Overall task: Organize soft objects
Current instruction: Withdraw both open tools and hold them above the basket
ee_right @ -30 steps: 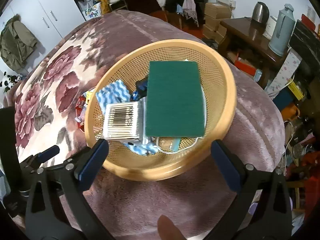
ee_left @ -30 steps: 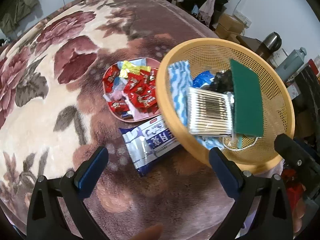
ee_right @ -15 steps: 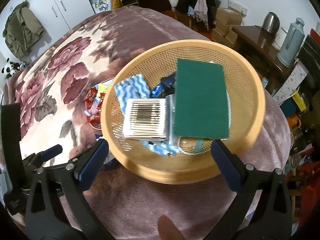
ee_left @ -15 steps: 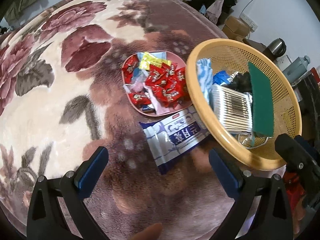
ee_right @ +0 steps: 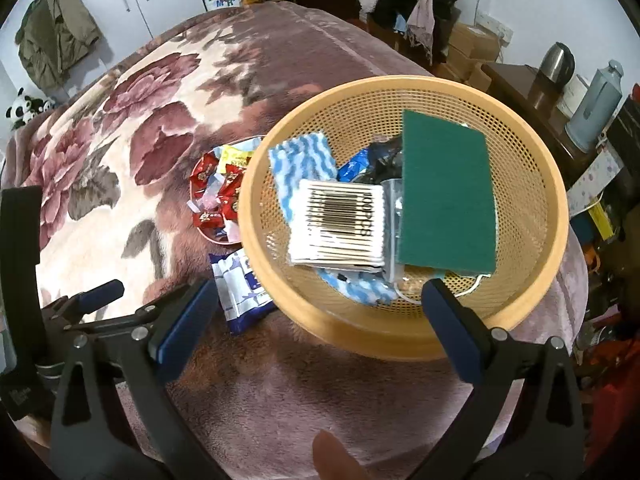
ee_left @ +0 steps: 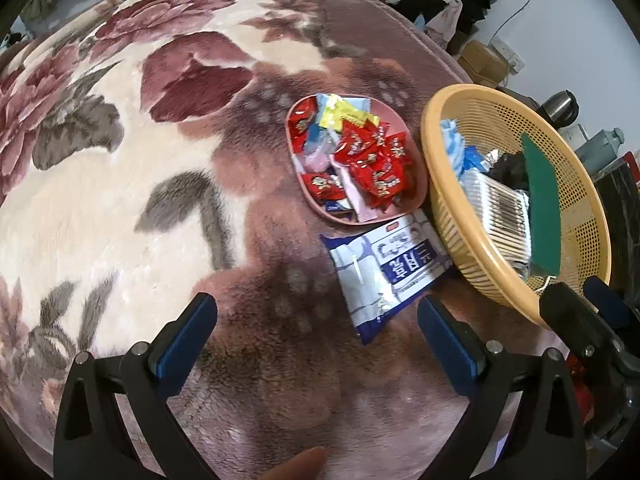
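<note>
Both tongs gape wide, empty: left gripper (ee_left: 316,340) above a blue-and-white soft plastic packet (ee_left: 384,266) lying beside the tan mesh basket (ee_right: 400,332); right gripper (ee_right: 320,316) nearby. Pinching the packet's middle seems wisest.

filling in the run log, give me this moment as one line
left claw: open, empty | right claw: open, empty | basket: holds green pad, cotton swabs | tissue pack: on blanket beside basket
</note>
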`<state>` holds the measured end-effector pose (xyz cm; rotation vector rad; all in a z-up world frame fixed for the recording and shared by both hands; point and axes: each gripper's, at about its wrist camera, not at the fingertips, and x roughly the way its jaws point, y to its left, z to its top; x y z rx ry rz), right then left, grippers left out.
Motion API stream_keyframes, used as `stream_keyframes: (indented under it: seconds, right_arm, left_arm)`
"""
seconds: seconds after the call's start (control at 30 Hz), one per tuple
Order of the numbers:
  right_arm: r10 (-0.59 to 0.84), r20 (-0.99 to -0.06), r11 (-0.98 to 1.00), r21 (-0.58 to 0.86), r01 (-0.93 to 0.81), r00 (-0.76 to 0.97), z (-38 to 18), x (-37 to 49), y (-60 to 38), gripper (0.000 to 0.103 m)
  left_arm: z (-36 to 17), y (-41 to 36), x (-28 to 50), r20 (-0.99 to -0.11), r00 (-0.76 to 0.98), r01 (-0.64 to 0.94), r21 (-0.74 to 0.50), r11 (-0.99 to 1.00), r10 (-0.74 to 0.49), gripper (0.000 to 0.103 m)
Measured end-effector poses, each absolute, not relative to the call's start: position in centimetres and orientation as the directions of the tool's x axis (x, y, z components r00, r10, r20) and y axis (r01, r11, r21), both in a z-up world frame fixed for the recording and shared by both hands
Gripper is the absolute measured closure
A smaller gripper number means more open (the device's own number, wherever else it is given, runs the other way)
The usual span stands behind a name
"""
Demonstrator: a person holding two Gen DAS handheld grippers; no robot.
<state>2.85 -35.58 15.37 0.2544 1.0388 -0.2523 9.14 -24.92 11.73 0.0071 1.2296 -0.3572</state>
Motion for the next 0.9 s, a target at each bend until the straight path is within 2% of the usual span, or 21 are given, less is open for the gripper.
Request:
stream_keyframes:
  seconds: [0.9]
  right_arm:
    - [-0.058,-0.877,0.972,0.059,0.227,0.478,13.9,3.7,-28.1,0.001]
  left_arm:
    - [10.5,-17.3,8.1,-0.913,0.313,0.196,-0.209,0.958,-0.263,0.004]
